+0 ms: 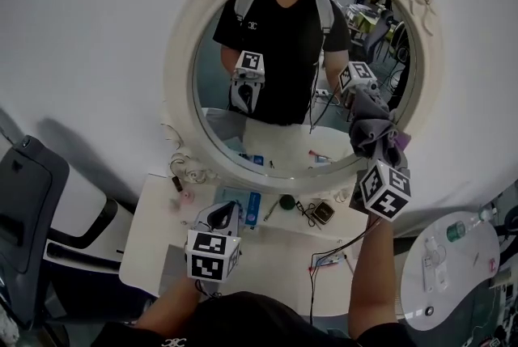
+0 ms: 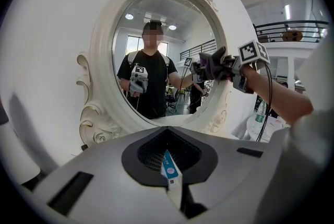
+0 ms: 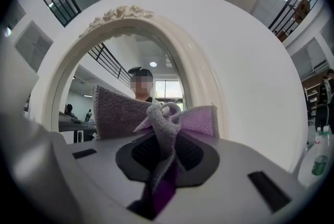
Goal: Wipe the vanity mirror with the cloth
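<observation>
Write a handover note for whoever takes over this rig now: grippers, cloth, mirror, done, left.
Right gripper: jaws shut on the purple-grey cloth, raised at the right edge of the vanity mirror, seemingly against the glass.
Left gripper: low over the vanity table, jaws nearly together; a blue-and-white sliver shows in the slit, gripped or not I cannot tell.
Done: cloth in hand and at the mirror; how much is wiped does not show.
Left: wipe the rest of the glass.
</observation>
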